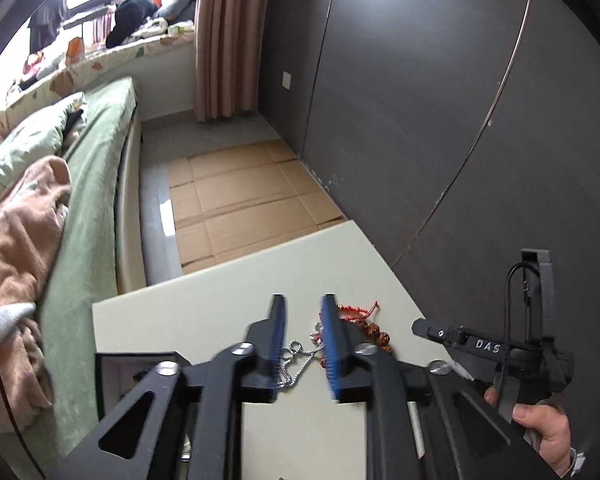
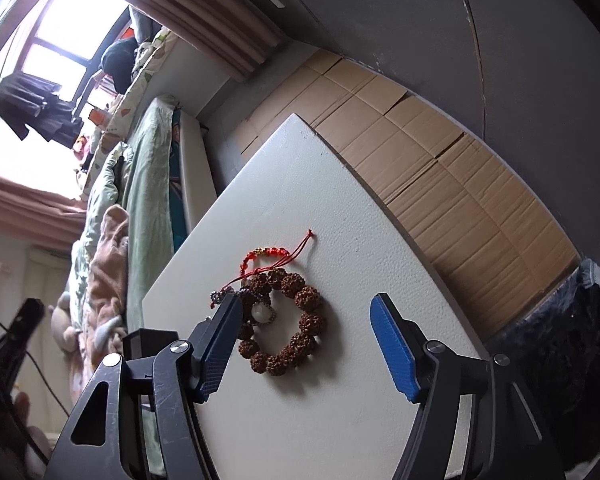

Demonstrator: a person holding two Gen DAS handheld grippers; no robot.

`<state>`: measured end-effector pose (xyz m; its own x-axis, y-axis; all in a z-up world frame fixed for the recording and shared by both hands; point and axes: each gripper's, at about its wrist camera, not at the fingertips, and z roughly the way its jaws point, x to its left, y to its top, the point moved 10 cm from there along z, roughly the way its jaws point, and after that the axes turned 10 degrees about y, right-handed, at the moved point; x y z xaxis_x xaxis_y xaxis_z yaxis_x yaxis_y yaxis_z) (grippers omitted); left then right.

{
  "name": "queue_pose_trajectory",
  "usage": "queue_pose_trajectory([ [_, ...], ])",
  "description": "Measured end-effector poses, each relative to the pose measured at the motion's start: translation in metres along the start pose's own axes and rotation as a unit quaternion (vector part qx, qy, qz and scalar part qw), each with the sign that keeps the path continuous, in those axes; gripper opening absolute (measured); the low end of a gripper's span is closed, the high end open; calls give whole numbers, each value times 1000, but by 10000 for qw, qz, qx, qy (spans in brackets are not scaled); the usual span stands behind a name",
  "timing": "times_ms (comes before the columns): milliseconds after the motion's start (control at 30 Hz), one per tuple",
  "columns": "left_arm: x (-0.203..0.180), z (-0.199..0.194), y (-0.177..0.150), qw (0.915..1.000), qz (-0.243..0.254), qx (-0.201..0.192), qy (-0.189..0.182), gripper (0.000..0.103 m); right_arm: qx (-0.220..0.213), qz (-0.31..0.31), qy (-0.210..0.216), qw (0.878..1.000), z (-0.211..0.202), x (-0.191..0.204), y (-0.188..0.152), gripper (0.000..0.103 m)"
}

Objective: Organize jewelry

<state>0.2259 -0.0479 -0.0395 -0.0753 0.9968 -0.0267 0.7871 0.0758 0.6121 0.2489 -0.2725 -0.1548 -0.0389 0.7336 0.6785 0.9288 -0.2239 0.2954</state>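
A brown bead bracelet (image 2: 312, 322) lies as a ring on the white tabletop (image 2: 300, 200). A red string bracelet (image 2: 260, 254) touches its far side, and a white pendant (image 2: 262, 314) lies inside the ring. My right gripper (image 2: 306, 300) hovers open, its blue pads on either side of the bead ring and clear of it. In the left wrist view, a silver ball chain (image 1: 296, 364) lies on the tabletop (image 1: 220, 280) under the gap of my open left gripper (image 1: 303, 308). The red string (image 1: 360, 310) and brown beads (image 1: 380, 338) sit just to its right.
A black jewelry box (image 1: 116, 376) stands at the table's near left corner, also seen as a black box (image 2: 148, 340) behind the right gripper's left finger. A hand (image 1: 548, 428) grips the other tool at right. Bed (image 1: 92, 200) left, cardboard (image 1: 236, 200) on the floor, dark wardrobe (image 1: 420, 120) right.
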Motion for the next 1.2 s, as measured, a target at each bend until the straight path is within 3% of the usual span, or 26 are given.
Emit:
queue_pose_trajectory([
  [33, -2, 8, -6, 10000, -47, 56, -59, 64, -15, 6, -1, 10000, -1, 0, 1, 68],
  [67, -3, 14, -10, 9999, -101, 73, -112, 67, -32, 8, -4, 10000, -2, -1, 3, 68],
  [400, -32, 68, -47, 9986, 11, 472, -235, 66, -202, 143, -6, 9997, -12, -10, 18, 68],
  [600, -40, 105, -59, 9963, -33, 785, -343, 46, -219, 154, -47, 9996, -13, -12, 21, 68],
  [767, -40, 121, -62, 9967, -51, 768, -262, 45, -309, 233, -38, 9992, -17, -14, 26, 68],
  [933, -43, 126, -64, 9951, -170, 840, -496, 15, -275, 173, -39, 9995, -13, -10, 26, 68],
  [1200, -44, 114, -68, 9926, -327, 826, -827, 13, -187, 111, -81, 9997, -6, -7, 22, 68],
])
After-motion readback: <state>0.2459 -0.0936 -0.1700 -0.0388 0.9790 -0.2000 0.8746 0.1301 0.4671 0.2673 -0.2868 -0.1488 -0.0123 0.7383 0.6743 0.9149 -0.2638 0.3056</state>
